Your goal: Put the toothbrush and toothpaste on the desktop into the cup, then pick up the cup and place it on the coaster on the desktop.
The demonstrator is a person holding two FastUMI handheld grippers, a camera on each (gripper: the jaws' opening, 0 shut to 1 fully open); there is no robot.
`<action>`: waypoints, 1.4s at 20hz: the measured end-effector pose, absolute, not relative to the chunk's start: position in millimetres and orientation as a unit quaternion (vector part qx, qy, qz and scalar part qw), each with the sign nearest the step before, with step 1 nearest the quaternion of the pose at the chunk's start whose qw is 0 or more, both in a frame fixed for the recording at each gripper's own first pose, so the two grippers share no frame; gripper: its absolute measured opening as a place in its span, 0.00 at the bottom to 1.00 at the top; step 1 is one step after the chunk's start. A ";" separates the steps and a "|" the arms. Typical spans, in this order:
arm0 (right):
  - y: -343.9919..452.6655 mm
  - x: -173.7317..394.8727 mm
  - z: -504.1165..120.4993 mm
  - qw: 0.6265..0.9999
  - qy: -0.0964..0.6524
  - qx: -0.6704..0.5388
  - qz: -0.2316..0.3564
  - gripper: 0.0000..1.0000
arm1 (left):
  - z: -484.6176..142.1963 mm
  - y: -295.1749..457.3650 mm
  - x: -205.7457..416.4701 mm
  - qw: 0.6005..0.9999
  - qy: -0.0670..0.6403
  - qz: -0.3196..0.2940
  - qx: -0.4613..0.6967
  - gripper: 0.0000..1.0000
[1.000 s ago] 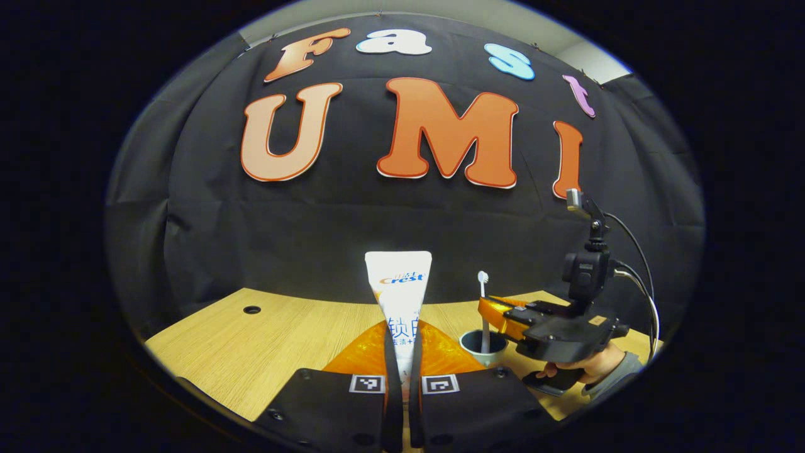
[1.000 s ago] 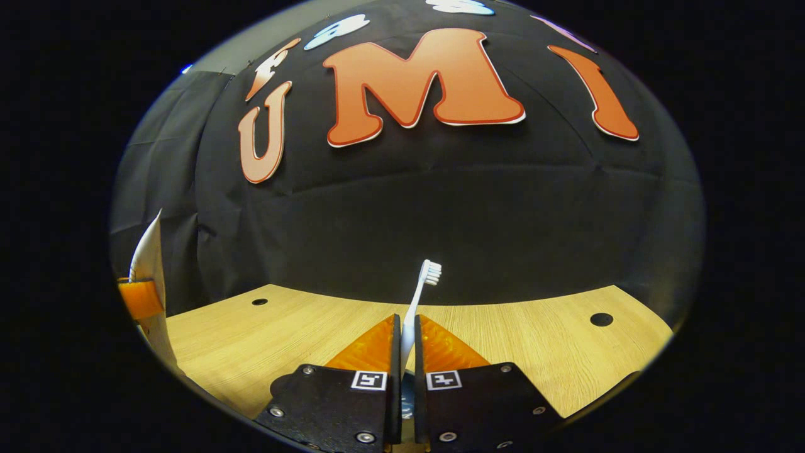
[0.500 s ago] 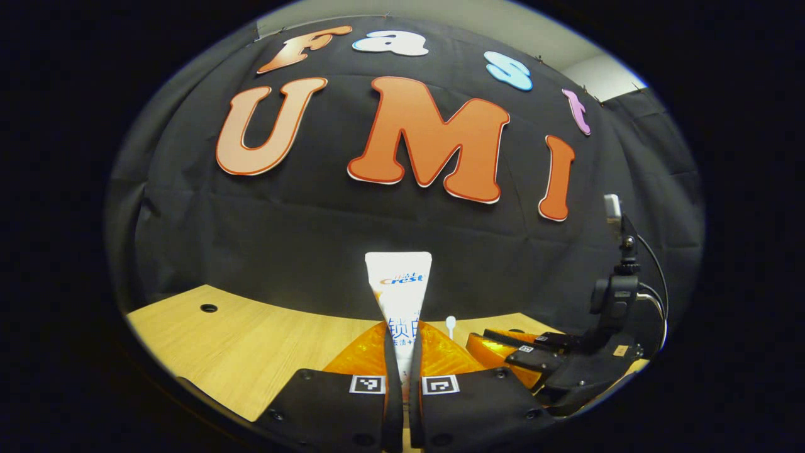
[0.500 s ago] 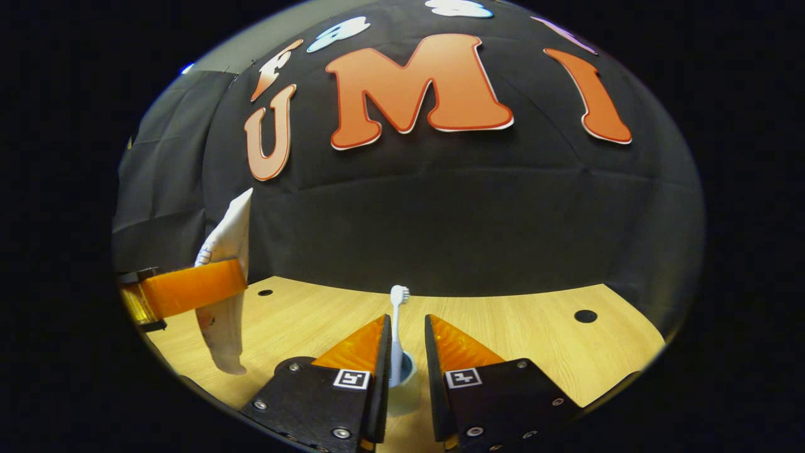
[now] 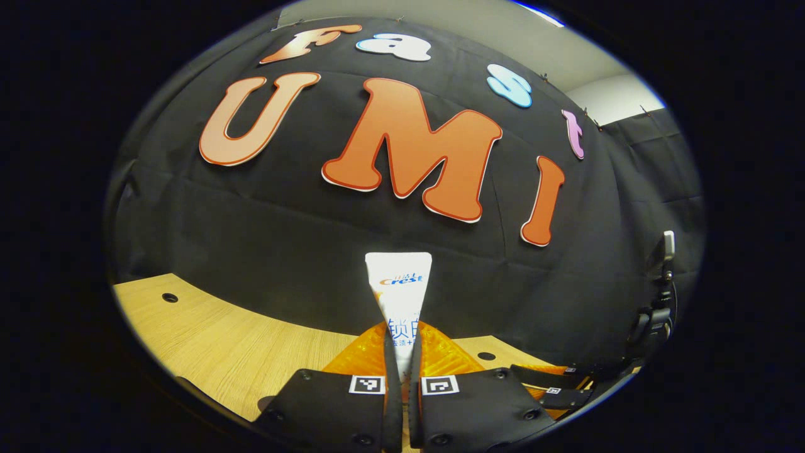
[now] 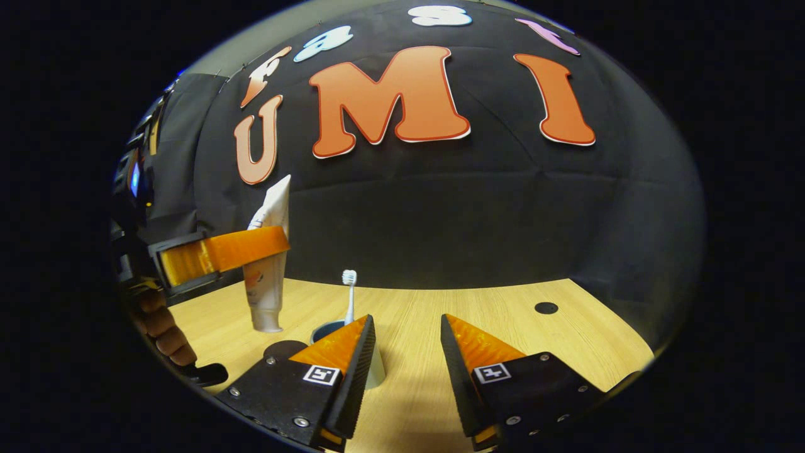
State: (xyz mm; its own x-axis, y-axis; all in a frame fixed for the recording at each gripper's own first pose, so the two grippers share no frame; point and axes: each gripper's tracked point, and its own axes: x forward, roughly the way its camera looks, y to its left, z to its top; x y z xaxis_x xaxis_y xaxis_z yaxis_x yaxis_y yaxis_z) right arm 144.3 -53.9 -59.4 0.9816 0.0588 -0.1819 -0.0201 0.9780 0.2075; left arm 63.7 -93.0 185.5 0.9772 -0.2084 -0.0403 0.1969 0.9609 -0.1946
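Note:
My left gripper (image 5: 402, 343) is shut on a white toothpaste tube (image 5: 399, 289), which stands up between its fingers. In the right gripper view that tube (image 6: 267, 277) hangs cap down over the table, held by the left gripper (image 6: 270, 245), a little left of the cup. A white toothbrush (image 6: 348, 296) stands bristles up in the pale cup (image 6: 377, 371), which is partly hidden behind my right gripper's near finger. My right gripper (image 6: 407, 330) stands open just right of the cup, with nothing between its fingers. A dark round coaster (image 6: 284, 348) lies just left of the cup.
The wooden desktop (image 6: 503, 327) stretches to the right, with a cable hole (image 6: 546, 307) at its back. A hand (image 6: 165, 330) holds the left gripper at the left edge. In the left gripper view, the right gripper (image 5: 556, 390) sits low at the right.
My right gripper opened, let go of the toothbrush and drew back; the brush now stands in the cup. My left gripper carried the toothpaste closer to the cup.

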 end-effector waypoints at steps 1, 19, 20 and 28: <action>-55.9 139.9 -59.5 0.990 0.093 0.103 0.021 0.66 | 183.3 -94.4 66.9 0.989 0.028 -0.103 -0.098 0.07; -74.9 96.6 -61.7 0.992 0.085 0.094 0.018 0.72 | 98.4 -119.0 106.2 0.988 0.093 -0.102 -0.075 0.07; -74.2 96.5 -62.2 0.992 0.086 0.095 0.017 0.72 | 96.0 -117.7 105.8 0.987 0.097 -0.101 -0.076 0.08; -55.4 92.3 -60.4 0.992 0.090 0.088 0.029 0.72 | 82.6 -113.1 84.6 0.983 0.137 -0.112 -0.045 0.22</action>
